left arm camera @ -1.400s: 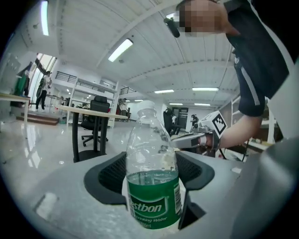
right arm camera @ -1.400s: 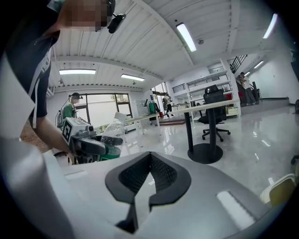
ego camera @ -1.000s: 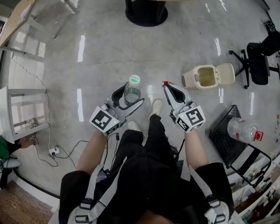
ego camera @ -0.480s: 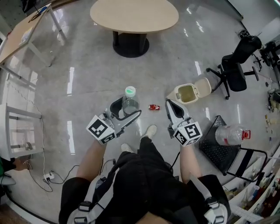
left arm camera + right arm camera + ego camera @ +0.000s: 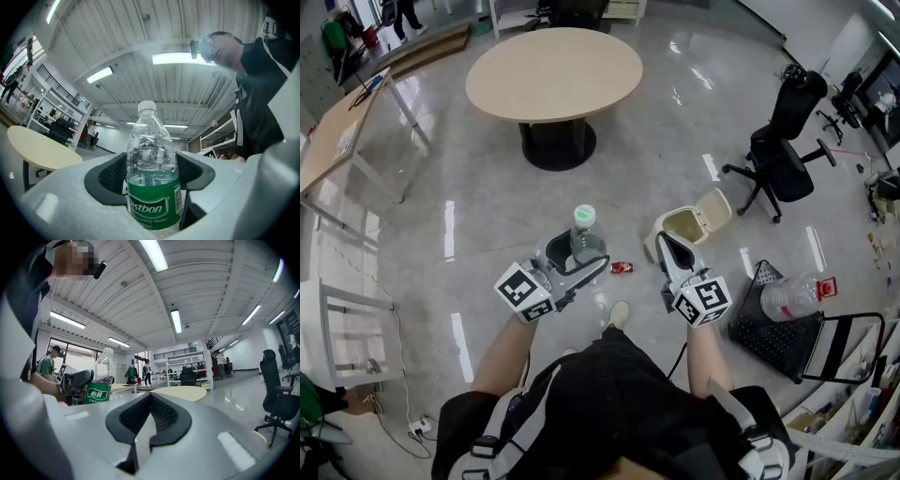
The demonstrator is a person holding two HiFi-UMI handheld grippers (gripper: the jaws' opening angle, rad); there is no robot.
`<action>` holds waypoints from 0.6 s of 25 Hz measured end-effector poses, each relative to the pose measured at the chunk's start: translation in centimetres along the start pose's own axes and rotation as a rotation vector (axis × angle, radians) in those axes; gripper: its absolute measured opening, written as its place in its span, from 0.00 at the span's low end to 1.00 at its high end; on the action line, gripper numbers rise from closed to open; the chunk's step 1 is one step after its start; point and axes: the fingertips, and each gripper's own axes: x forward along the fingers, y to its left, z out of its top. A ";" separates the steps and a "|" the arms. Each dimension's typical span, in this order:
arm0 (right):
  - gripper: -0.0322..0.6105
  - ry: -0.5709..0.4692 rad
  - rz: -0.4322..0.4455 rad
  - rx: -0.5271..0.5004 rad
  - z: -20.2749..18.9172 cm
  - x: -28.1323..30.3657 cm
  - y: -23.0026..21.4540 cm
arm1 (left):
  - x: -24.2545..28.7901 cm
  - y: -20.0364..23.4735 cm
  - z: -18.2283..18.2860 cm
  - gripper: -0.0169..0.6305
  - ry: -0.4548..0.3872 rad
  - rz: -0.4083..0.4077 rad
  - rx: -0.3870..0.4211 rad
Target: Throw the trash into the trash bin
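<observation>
Glossy floor (image 5: 487, 216) spreads under us. Our left gripper (image 5: 575, 253) clamps the water bottle (image 5: 584, 232) upright in wide-set jaws; our right gripper (image 5: 665, 243) is closed, empty. With the trash bin (image 5: 712, 204) open just beyond the right gripper, we should carry the bottle over its mouth before releasing.

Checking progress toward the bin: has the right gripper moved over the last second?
Yes. The right gripper had its tip at the red wrapper on the floor; now it shows beyond the wrapper, against the bin.

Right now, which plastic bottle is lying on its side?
The far-right bottle on the black rack; the green-labelled bottle stands upright in the left gripper.
</observation>
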 end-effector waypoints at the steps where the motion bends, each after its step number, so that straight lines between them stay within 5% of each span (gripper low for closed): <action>1: 0.06 -0.004 -0.008 -0.001 0.2 0.0 -1.3 | 1.1 0.2 0.2 0.52 0.000 -0.008 0.004; 15: 0.06 -0.083 -0.082 -0.029 3.3 0.9 -15.5 | 16.4 3.6 1.0 0.52 -0.031 -0.109 -0.003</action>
